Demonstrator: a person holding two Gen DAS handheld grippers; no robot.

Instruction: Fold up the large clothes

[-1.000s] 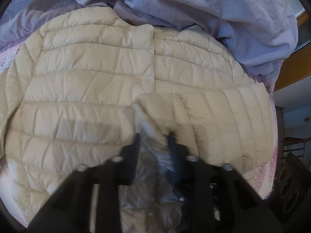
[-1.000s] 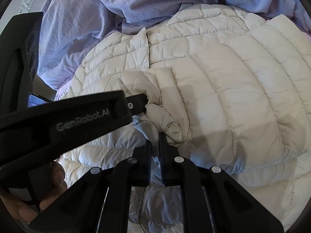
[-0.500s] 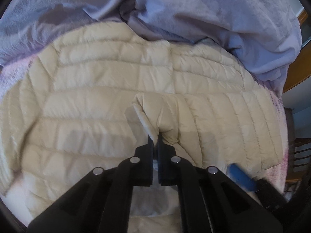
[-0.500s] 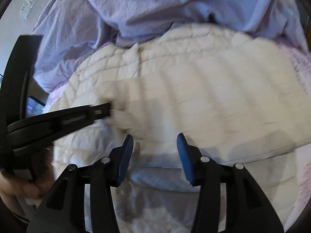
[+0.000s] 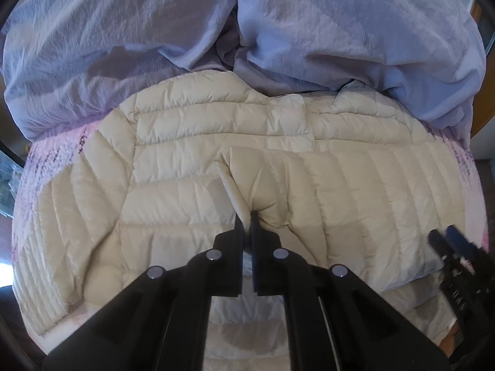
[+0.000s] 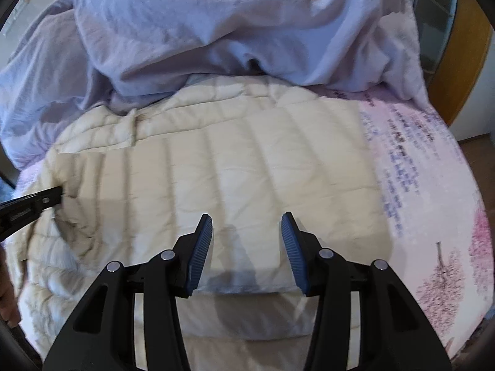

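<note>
Pink printed bedding (image 6: 414, 167) is seen under a cream quilted puffer jacket (image 5: 185, 185) of soft channelled panels, spread flat across the bed, with a rumpled lavender duvet (image 5: 340, 31) heaped along its far edge and overlapping the collar area. A pinch of the folded-over sleeve cuff (image 5: 247, 185), puckered into a ridge near the jacket's middle, is clamped between the closed jaws of the left gripper (image 5: 246, 228). Jaws of the right gripper (image 6: 246, 225) have just been opening and are held apart over the smooth right half with nothing between the ribbed blue pads (image 6: 201, 256).
</note>
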